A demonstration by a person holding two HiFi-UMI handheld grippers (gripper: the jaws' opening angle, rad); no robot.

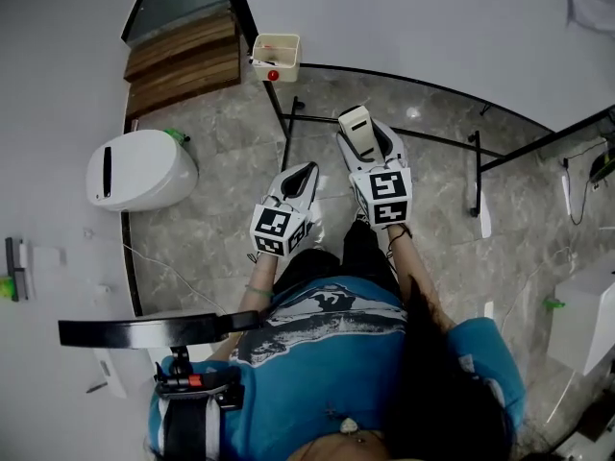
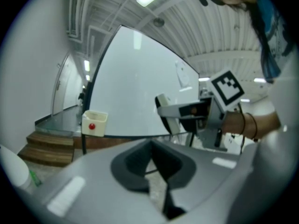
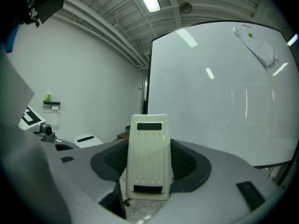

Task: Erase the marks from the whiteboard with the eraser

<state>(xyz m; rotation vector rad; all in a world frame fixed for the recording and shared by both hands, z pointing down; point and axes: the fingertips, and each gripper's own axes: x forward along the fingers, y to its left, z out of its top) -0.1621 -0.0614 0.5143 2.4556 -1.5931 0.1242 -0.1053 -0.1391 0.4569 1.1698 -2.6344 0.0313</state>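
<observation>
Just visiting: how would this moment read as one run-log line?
right claw: shut on eraser | left claw: shut, empty | whiteboard: no marks visible

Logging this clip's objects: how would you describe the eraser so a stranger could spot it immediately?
Start at the big black-framed whiteboard. Just before it, the right gripper is shut on the eraser: a cream, ribbed slab with a dark bar at each end, standing up from the jaws. The left gripper holds nothing.
</observation>
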